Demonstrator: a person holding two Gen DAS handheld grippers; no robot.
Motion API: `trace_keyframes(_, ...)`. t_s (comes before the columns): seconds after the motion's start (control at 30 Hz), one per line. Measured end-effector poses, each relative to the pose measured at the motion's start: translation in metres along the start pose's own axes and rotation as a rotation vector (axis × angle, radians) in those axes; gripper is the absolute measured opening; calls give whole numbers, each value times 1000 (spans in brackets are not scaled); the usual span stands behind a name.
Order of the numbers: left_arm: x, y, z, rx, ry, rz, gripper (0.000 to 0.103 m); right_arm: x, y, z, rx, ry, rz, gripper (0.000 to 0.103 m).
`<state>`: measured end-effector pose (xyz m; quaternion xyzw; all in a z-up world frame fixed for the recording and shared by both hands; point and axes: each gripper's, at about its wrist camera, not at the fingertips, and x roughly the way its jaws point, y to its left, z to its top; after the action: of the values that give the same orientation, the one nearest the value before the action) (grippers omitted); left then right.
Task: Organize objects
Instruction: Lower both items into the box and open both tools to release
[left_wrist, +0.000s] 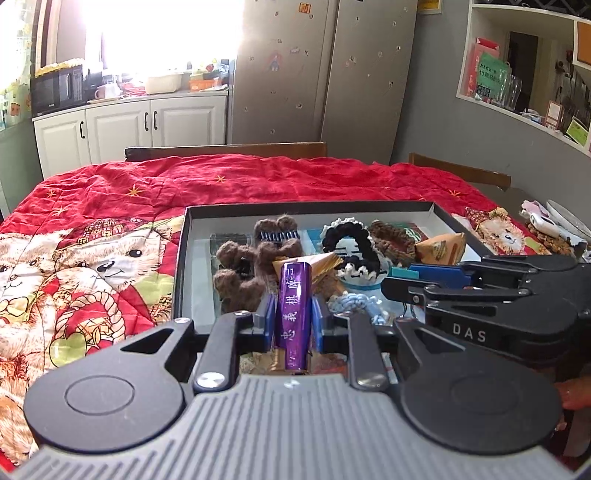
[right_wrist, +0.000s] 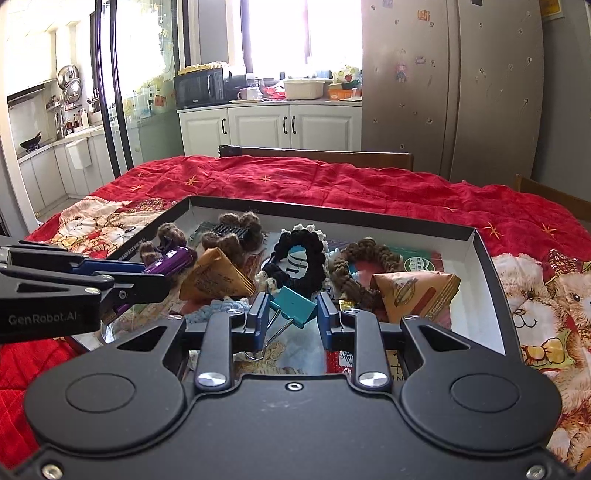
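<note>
Holding one purple tube (left_wrist: 294, 314) and one teal binder clip (right_wrist: 293, 305) over one tray (right_wrist: 484, 254).

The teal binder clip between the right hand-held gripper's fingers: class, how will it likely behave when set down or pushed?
The teal binder clip looks rigid, so the right hand-held gripper probably won't crush it. Its wire handles dangle loose and may swing or snag the knitted bands in the box. Its flat faces suggest sliding, not rolling.

Purple tube (left_wrist: 294, 314), teal binder clip (right_wrist: 293, 301), red teddy-print quilt (left_wrist: 110, 206)
</note>
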<state>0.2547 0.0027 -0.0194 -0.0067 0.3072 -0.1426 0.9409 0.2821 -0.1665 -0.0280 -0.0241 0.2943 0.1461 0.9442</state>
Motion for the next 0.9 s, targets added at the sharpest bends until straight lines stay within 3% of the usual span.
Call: trace_keyframes(0.9,13,1,-7,16,49,6,23,12,-4,-6,8,39,1,26)
